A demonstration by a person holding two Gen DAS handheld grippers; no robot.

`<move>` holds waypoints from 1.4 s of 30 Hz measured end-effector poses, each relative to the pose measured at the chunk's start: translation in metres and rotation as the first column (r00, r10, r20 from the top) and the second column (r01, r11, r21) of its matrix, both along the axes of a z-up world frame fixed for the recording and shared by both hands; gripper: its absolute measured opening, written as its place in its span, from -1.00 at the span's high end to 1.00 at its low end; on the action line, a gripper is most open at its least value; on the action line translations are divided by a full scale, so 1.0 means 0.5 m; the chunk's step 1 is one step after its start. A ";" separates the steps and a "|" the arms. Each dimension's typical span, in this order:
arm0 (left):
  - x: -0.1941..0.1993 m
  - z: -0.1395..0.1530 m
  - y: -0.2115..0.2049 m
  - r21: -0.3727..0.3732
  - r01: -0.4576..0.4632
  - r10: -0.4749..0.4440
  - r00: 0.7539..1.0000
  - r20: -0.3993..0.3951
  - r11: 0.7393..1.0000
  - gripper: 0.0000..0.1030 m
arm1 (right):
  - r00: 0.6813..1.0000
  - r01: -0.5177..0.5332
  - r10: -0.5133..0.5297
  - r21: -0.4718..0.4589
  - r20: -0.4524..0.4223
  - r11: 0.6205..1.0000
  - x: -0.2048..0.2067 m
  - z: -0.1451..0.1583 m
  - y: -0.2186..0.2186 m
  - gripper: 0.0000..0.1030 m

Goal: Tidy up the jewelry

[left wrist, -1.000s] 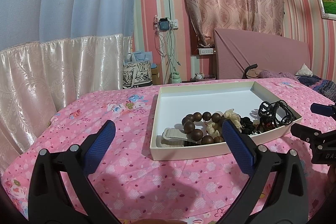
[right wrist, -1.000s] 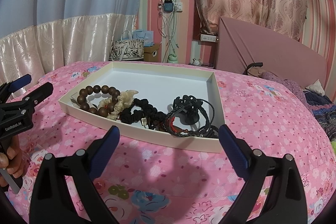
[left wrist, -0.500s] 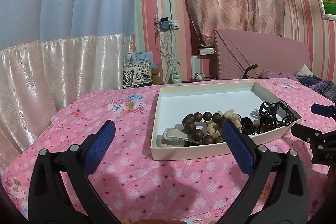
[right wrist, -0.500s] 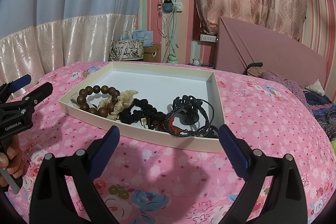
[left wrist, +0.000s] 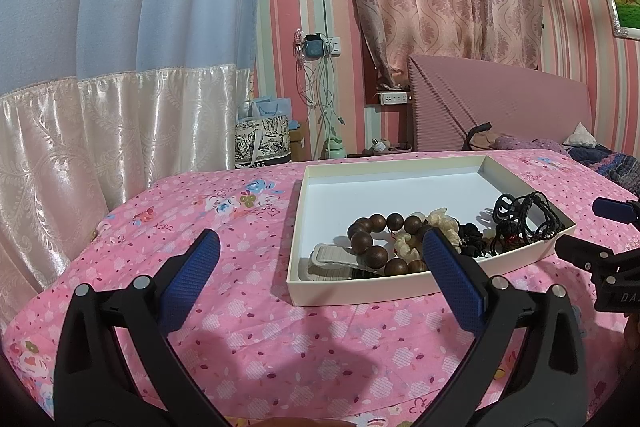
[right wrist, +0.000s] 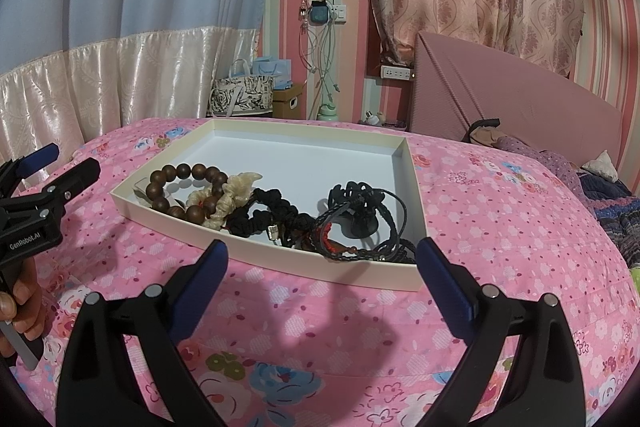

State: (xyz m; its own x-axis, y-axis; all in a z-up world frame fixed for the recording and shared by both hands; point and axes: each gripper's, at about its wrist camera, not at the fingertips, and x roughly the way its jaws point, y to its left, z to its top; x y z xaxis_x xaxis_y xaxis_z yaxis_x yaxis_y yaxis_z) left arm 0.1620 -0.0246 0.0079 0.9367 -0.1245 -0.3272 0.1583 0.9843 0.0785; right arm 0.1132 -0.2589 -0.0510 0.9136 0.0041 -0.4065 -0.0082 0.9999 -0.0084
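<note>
**Jewelry Gathered in Tray, Both Tongs Released**

Inside the white tray (right wrist: 412,179) all visible jewelry lies crowded along the near wall: wooden bead bracelet (right wrist: 180,187), cream scrunchie (right wrist: 232,197), black knotted cord (right wrist: 272,215), black braided cords (right wrist: 360,223). A grey clip (left wrist: 332,259) lies beside the beads. The far half is bare. This fits sorting either pending or finished. Left gripper (left wrist: 320,279) and right gripper (right wrist: 322,285) hover over the pink bedspread (right wrist: 500,227), jaws spread, holding nothing.

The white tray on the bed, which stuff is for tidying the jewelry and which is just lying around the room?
For the job:
white tray
brown wooden bead bracelet
cream bracelet
black knotted cord bracelet
black braided cords
beige clip

Just lying around:
patterned tote bag
cardboard box
green bottle
charging cables
</note>
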 end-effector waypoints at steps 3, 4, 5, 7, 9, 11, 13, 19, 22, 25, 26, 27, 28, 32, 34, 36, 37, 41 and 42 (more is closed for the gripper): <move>0.001 -0.001 -0.001 0.002 0.000 0.000 1.000 -0.001 1.000 -0.94 | 1.000 0.001 -0.001 0.001 0.000 1.000 0.000 0.000 0.000 -0.84; 0.000 0.000 0.000 0.002 0.000 0.000 1.000 -0.001 1.000 -0.94 | 1.000 0.002 -0.002 0.002 -0.001 1.000 0.000 0.000 -0.001 -0.84; 0.000 0.000 0.000 0.000 0.000 0.000 1.000 -0.001 1.000 -0.94 | 1.000 0.003 -0.003 0.005 -0.002 1.000 0.000 0.001 -0.001 -0.84; 0.000 0.000 0.000 -0.001 0.000 0.000 1.000 0.000 1.000 -0.94 | 1.000 0.006 -0.006 0.009 0.003 1.000 -0.002 0.003 -0.003 -0.84; -0.001 0.001 0.000 -0.001 -0.002 0.002 1.000 0.001 1.000 -0.94 | 1.000 0.007 -0.007 0.008 0.002 1.000 -0.003 0.002 -0.002 -0.84; -0.001 0.001 0.000 -0.001 -0.001 0.001 1.000 0.002 1.000 -0.94 | 1.000 0.007 -0.007 0.005 0.001 1.000 -0.003 0.002 0.001 -0.84; -0.001 0.001 0.000 -0.001 0.000 0.000 1.000 0.001 1.000 -0.94 | 1.000 0.007 -0.007 0.006 0.000 1.000 0.000 0.005 -0.001 -0.84; -0.001 0.002 0.000 -0.003 -0.001 0.001 1.000 0.000 1.000 -0.94 | 1.000 0.014 -0.013 0.016 -0.005 1.000 0.004 0.002 -0.001 -0.84; -0.001 0.002 -0.001 -0.001 0.000 0.000 1.000 0.000 1.000 -0.94 | 1.000 0.014 -0.014 0.013 -0.005 1.000 0.004 0.002 0.001 -0.84; -0.001 0.001 0.000 -0.001 0.000 0.000 1.000 0.000 1.000 -0.94 | 1.000 0.013 -0.013 0.013 -0.005 1.000 0.004 0.002 0.000 -0.84; -0.002 0.001 0.000 -0.001 0.000 0.000 1.000 0.000 1.000 -0.94 | 1.000 0.013 -0.013 0.013 -0.005 1.000 0.003 0.002 0.000 -0.84; -0.001 0.001 -0.001 -0.001 0.000 0.000 1.000 0.000 1.000 -0.94 | 1.000 0.013 -0.013 0.014 -0.004 1.000 0.003 0.002 0.000 -0.84; -0.001 0.001 0.000 -0.001 -0.001 0.001 1.000 0.000 1.000 -0.94 | 1.000 0.013 -0.013 0.014 -0.004 1.000 0.003 0.002 0.000 -0.84; -0.002 0.001 0.000 -0.003 -0.001 0.001 1.000 0.000 1.000 -0.94 | 1.000 0.014 -0.014 0.014 -0.004 1.000 0.003 0.002 0.001 -0.84; -0.001 0.001 0.000 -0.002 0.000 0.000 1.000 -0.001 1.000 -0.94 | 1.000 0.014 -0.014 0.014 -0.005 1.000 0.003 0.002 0.000 -0.84; -0.002 0.001 0.000 -0.002 0.000 0.000 1.000 0.001 1.000 -0.94 | 1.000 0.013 -0.013 0.013 -0.005 1.000 0.004 0.002 0.001 -0.84; -0.001 0.001 0.000 -0.002 -0.001 0.001 1.000 0.001 1.000 -0.94 | 1.000 0.013 -0.013 0.013 -0.005 1.000 0.003 0.002 0.000 -0.84; -0.002 0.001 0.000 -0.003 -0.001 0.001 1.000 -0.001 1.000 -0.94 | 1.000 0.015 -0.014 0.017 -0.011 1.000 0.005 0.001 -0.002 -0.84; -0.001 0.001 0.000 -0.003 -0.001 0.001 1.000 0.000 1.000 -0.94 | 1.000 0.015 -0.015 0.019 -0.010 1.000 0.004 0.001 -0.003 -0.84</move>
